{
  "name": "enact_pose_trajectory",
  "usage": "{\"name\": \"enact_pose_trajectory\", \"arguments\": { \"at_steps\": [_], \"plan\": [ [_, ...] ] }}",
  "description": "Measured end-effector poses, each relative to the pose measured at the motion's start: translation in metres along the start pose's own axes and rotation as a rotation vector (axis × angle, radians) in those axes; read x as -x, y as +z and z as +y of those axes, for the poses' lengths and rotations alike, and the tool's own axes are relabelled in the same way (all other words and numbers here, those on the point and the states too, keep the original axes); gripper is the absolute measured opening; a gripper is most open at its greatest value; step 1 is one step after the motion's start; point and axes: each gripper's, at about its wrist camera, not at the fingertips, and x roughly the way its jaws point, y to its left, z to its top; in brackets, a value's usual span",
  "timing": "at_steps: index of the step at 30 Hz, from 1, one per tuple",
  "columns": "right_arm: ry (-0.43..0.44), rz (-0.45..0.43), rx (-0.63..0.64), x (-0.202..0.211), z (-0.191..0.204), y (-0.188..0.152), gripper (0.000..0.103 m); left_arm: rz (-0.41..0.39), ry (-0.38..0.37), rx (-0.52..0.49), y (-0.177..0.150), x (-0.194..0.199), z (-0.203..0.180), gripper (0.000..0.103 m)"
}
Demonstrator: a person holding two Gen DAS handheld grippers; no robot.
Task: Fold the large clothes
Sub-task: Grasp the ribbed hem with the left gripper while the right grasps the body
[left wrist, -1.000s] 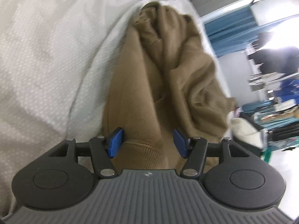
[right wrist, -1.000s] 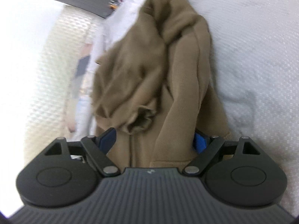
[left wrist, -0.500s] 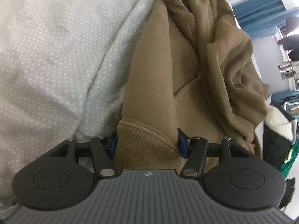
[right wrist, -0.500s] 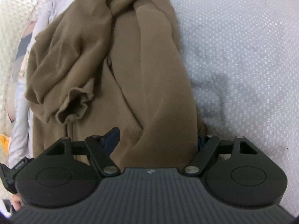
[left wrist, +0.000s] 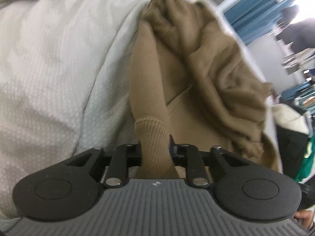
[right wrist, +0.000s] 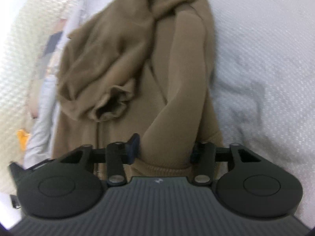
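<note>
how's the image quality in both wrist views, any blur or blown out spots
Left wrist view: the crumpled brown sweatshirt is motion-smeared, the upper right background blown out white, edges bent by the fisheye. Right wrist view: softly blurred too, the upper left corner overexposed, faint shadows on the white textured bedcover.

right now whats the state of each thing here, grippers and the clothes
left gripper: just closed, shut on the ribbed hem
right gripper: just closing, pinching a wide fold by the hem
ribbed hem: bunched narrow between the left gripper's fingers
brown sweatshirt: crumpled, unfolded, lying lengthwise on the bed
sleeve cuff: loose on top of the sweatshirt, opening facing up
white bedspread: wrinkled under the sweatshirt
</note>
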Motion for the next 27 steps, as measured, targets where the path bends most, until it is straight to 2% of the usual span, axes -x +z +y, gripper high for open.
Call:
{"name": "enact_pose_trajectory", "arguments": {
  "at_steps": [2,4,7,9,11,13,16,19,23,27],
  "plan": [
    [-0.004,-0.019,0.028,0.002,0.003,-0.001,0.033,-0.030,-0.074,0.007,-0.001,0.011,0.003,0.016],
    [0.052,-0.078,0.058,0.010,0.008,-0.003,0.030,-0.028,-0.116,0.028,-0.001,0.014,0.007,0.016],
    [0.154,-0.139,0.067,0.021,0.004,-0.004,0.030,0.000,-0.116,0.074,0.002,0.006,0.012,0.017],
    [0.185,-0.138,0.054,0.022,0.002,-0.003,0.030,0.037,-0.073,0.094,0.000,-0.006,0.011,0.020],
    [0.153,-0.100,0.049,0.015,0.002,-0.003,0.029,0.087,-0.015,0.102,0.001,-0.020,0.010,0.030],
    [0.085,-0.048,0.053,0.003,0.006,-0.002,0.031,0.126,0.020,0.116,0.002,-0.031,0.010,0.031],
    [-0.005,-0.004,0.022,-0.014,0.009,-0.002,0.037,0.145,0.038,0.125,0.002,-0.038,0.009,0.033],
    [-0.033,0.017,-0.001,-0.018,0.008,-0.003,0.038,0.141,0.034,0.132,0.003,-0.036,0.010,0.030],
    [-0.035,-0.045,0.061,-0.013,0.017,-0.007,0.025,0.110,0.026,0.115,0.004,-0.025,0.009,0.016],
    [0.031,-0.163,0.087,0.021,0.015,-0.009,0.018,0.043,-0.036,0.108,0.009,0.002,0.007,0.011]
  ]
}}
